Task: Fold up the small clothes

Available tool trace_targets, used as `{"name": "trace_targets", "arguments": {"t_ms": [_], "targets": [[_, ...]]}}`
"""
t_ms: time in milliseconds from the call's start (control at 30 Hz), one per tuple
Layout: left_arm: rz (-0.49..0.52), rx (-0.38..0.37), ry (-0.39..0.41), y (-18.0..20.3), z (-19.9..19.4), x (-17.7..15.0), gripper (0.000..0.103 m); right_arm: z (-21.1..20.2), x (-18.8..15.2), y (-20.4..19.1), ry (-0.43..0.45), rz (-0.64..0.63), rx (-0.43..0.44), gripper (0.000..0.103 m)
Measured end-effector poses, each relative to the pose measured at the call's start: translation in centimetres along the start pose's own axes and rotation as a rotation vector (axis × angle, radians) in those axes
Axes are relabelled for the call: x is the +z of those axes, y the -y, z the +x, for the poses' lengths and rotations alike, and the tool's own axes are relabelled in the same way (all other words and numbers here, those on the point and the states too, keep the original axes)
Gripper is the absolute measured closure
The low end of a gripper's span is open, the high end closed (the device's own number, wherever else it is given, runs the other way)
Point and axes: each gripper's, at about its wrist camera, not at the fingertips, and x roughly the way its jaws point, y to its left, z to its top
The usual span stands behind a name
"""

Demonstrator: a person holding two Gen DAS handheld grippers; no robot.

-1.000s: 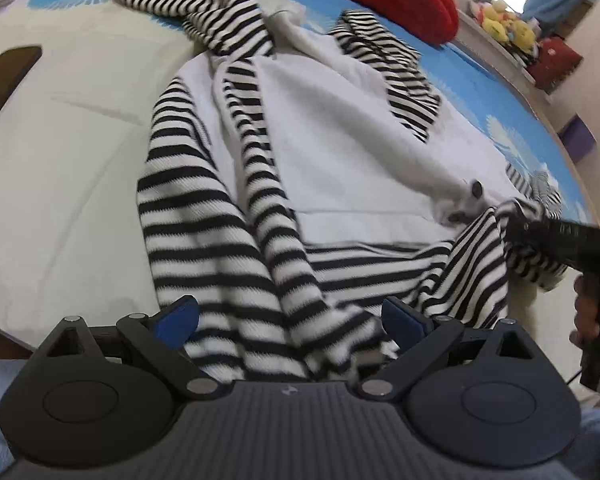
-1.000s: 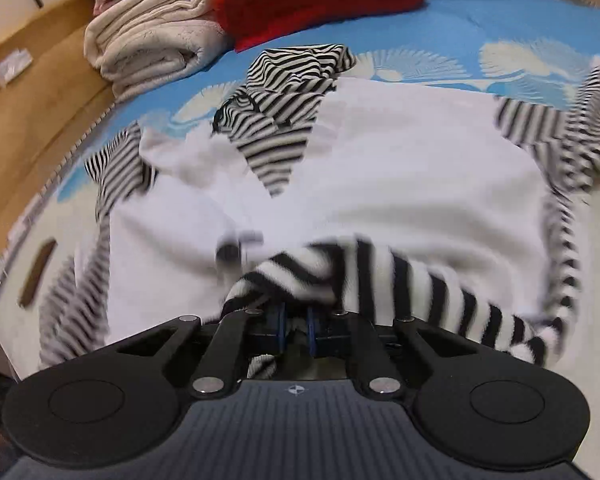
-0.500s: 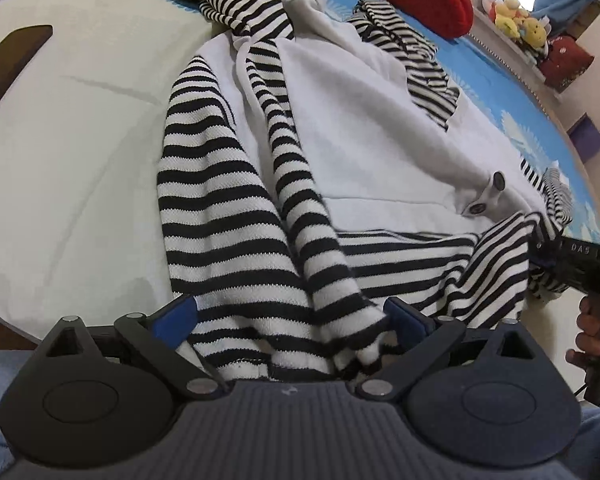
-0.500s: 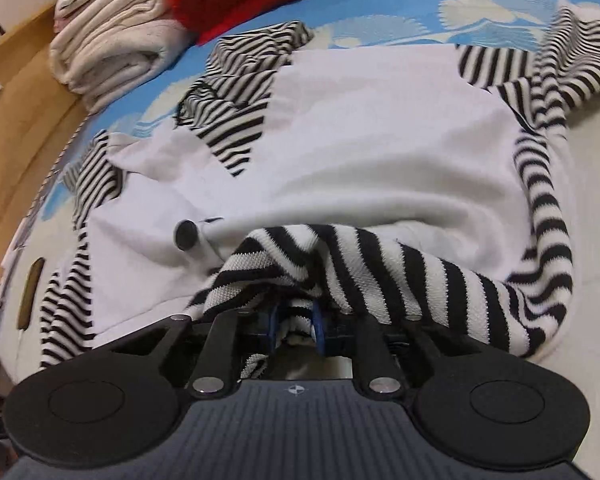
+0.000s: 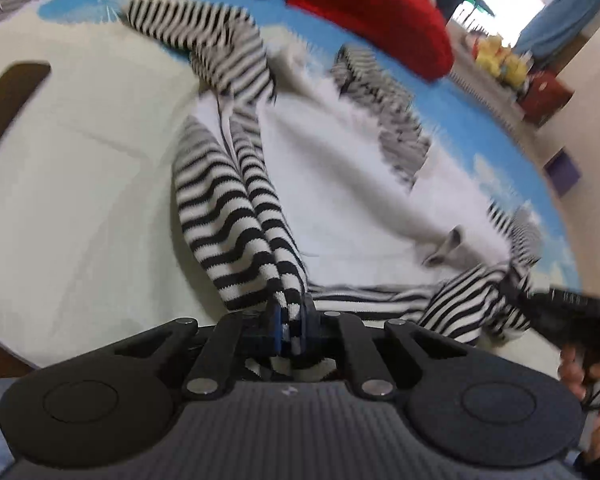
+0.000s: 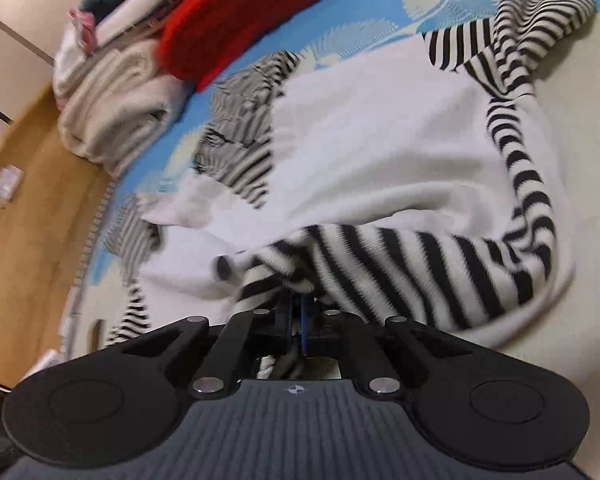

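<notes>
Now the left gripper (image 5: 290,322) is pinching the striped edge of a small white knit garment with black-and-white striped sleeves and hem (image 5: 340,184). Its jaws have just been closing, and the striped cloth is sitting between the blue pads, with a little of it showing behind them. From this grip two striped bands are running up and away across the white body of the garment.

The right gripper (image 6: 300,314) is also closed tightly, and it is holding a bunch of the striped hem at the other lower corner of the same garment (image 6: 380,152). Its jaws have just been closing further on the cloth. In the left wrist view this black gripper (image 5: 560,312) is appearing at the right edge, with the person's hand (image 5: 588,372) under it, and the striped corner is being pulled toward it.

The garment is lying spread on a pale cream and blue bed cover with white fan-shaped prints (image 6: 380,28). One striped sleeve (image 5: 204,36) is lying stretched toward the far left. A dark round button (image 6: 222,267) is showing near the right gripper.

Beyond the garment a thick red folded knit (image 6: 240,20) is resting on the cover, and beside it a rolled cream towel (image 6: 116,112) is lying. A dark flat oblong object (image 5: 8,100) is lying well apart on the cream area at the left; I cannot tell what it is.
</notes>
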Motion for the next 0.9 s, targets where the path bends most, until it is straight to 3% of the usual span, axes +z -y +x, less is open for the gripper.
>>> {"name": "trace_targets", "arguments": {"t_ms": [167, 300, 467, 500, 533, 600, 700, 833, 867, 900], "targets": [[-0.049, -0.039, 0.045, -0.8, -4.2, 1.0, 0.097, -6.2, -1.4, -0.7, -0.038, -0.022, -0.016, 0.100], [-0.067, -0.052, 0.038, -1.0, -5.7, 1.5, 0.100, -10.9, -2.0, -0.9, -0.039, -0.004, -0.047, 0.100], [-0.010, 0.101, -0.019, -1.6, -4.0, 0.5, 0.097, -14.6, -3.6, -0.7, -0.024, 0.019, -0.097, 0.095], [-0.004, 0.101, -0.033, -1.7, -3.5, 0.1, 0.087, -14.4, -4.1, -0.3, -0.021, 0.003, -0.135, 0.092], [-0.006, 0.094, -0.050, -2.0, -3.3, -0.4, 0.080, -14.1, -4.4, 0.3, -0.025, -0.005, -0.173, 0.071], [-0.019, 0.068, -0.058, -1.9, -3.0, -1.0, 0.039, -13.9, -4.8, 1.6, -0.031, 0.039, -0.229, 0.039], [0.022, 0.085, -0.038, -1.0, -2.7, -1.7, 0.014, -14.3, -5.2, 3.8, 0.011, 0.124, -0.232, 0.035], [0.033, 0.052, -0.115, -0.4, 0.7, -1.6, 0.013, -10.9, -5.3, 6.5, -0.033, 0.218, -0.237, 0.031], [0.020, 0.053, -0.154, -0.5, 2.1, -1.7, 0.021, -9.7, -5.7, 7.0, -0.066, 0.238, -0.213, 0.031], [0.003, 0.061, -0.179, -0.6, 3.2, -1.9, 0.053, -8.2, -5.9, 7.4, -0.105, 0.266, -0.184, 0.031]]}}
